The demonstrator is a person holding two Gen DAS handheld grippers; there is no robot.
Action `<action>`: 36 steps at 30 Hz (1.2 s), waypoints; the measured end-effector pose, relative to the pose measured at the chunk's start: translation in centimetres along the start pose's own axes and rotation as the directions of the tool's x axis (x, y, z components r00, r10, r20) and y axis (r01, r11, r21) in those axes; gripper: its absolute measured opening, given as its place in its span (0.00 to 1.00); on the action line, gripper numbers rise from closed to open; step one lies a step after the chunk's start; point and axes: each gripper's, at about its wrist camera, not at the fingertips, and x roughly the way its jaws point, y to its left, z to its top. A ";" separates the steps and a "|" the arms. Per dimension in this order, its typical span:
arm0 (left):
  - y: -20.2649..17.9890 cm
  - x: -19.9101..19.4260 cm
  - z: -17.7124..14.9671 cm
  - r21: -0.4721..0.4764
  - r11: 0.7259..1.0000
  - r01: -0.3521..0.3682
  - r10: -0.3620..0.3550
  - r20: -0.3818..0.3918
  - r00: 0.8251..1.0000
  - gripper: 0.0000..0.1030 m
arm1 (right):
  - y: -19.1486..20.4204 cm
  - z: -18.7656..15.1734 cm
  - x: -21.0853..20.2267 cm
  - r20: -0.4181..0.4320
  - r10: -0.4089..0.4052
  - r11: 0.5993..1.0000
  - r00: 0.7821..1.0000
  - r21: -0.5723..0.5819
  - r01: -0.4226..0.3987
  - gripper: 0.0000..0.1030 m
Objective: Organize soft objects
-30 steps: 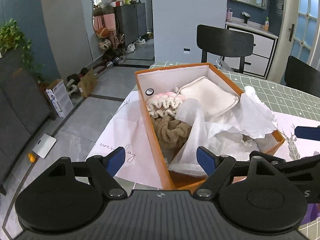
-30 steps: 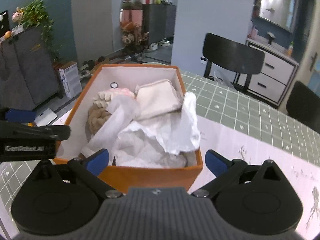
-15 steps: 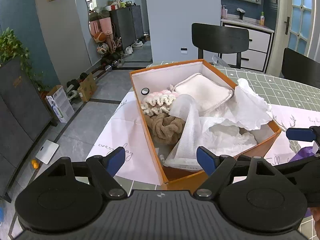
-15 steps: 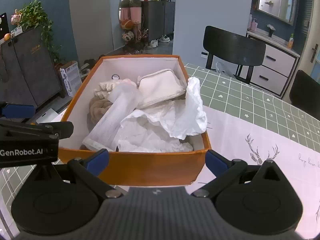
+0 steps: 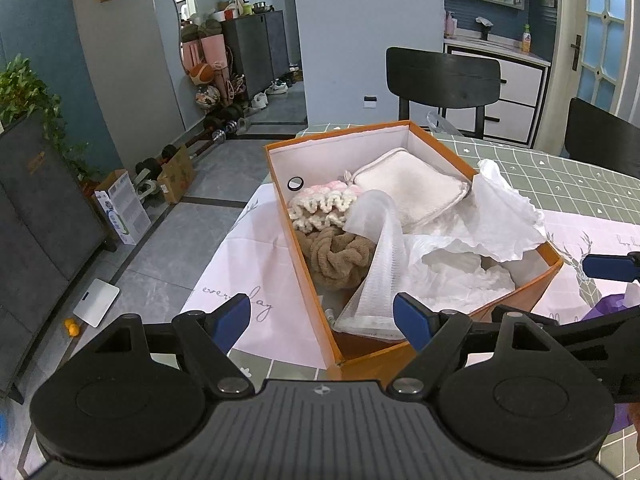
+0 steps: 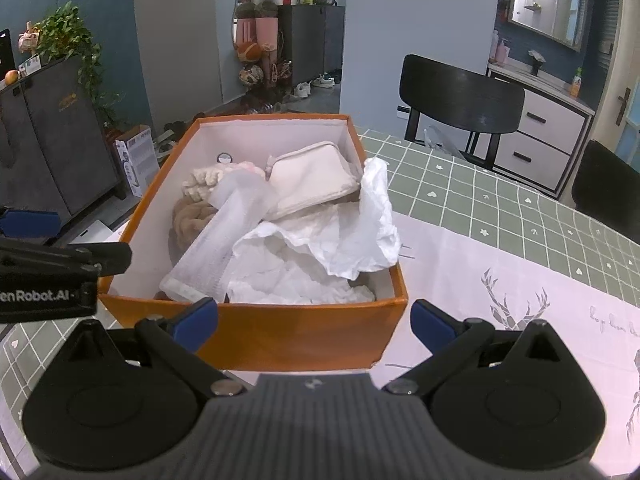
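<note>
An orange box (image 5: 448, 148) (image 6: 304, 336) stands on the table. It holds a cream pouch (image 5: 408, 184) (image 6: 316, 180), a pink and cream knitted piece (image 5: 320, 204) (image 6: 204, 182), a brown plush piece (image 5: 340, 256) (image 6: 192, 220), a white mesh bag (image 5: 380, 264) (image 6: 224, 240) and crumpled white paper (image 5: 500, 220) (image 6: 360, 232). My left gripper (image 5: 322, 316) is open and empty, just in front of the box's near corner. My right gripper (image 6: 314, 320) is open and empty before the box's near wall.
The table has a green checked cloth (image 6: 500, 200) and a pink runner (image 5: 256, 280) (image 6: 520, 288). A purple thing (image 5: 608, 304) lies at the right. Black chairs (image 5: 444, 76) (image 6: 460, 96) stand behind the table. The floor drops away at the left (image 5: 160, 248).
Both grippers have drawn back and risen a little from the box, so it looks smaller and farther. The box contents have not moved. Both grippers stay open.
</note>
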 end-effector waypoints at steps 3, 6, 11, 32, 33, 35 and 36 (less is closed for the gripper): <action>0.0 0.0 0.0 -0.001 1.000 0.002 -0.002 0.000 1.000 0.92 | -0.3 0.0 -0.1 0.000 -0.005 1.000 1.000 0.008 0.005 0.97; 0.0 0.0 -0.1 -0.002 1.000 -0.004 0.004 -0.006 1.000 0.92 | -0.5 0.0 -0.3 0.006 -0.007 1.000 1.000 0.016 0.007 0.97; 0.2 0.1 -0.3 -0.005 1.000 -0.003 0.003 -0.016 1.000 0.92 | -0.6 0.0 -0.7 0.015 -0.009 1.000 1.000 0.015 0.008 0.97; -0.4 -0.5 -0.3 -0.001 1.000 0.012 -0.012 -0.009 1.000 0.92 | -0.5 0.0 -1.5 0.031 -0.012 1.000 0.999 0.007 0.012 0.97; -0.4 -0.5 -0.3 -0.001 1.000 0.013 -0.013 -0.010 1.000 0.92 | -0.5 0.0 -1.5 0.031 -0.012 1.000 0.999 0.007 0.012 0.97; -0.4 -0.5 -0.2 -0.001 1.000 0.017 -0.017 -0.014 1.000 0.92 | -0.6 -0.1 -1.5 0.031 -0.013 1.000 0.999 0.008 0.013 0.97; -0.4 -0.5 -0.2 -0.002 1.000 0.020 -0.020 -0.016 1.000 0.92 | -0.5 -0.1 -1.5 0.031 -0.013 1.000 0.999 0.008 0.013 0.97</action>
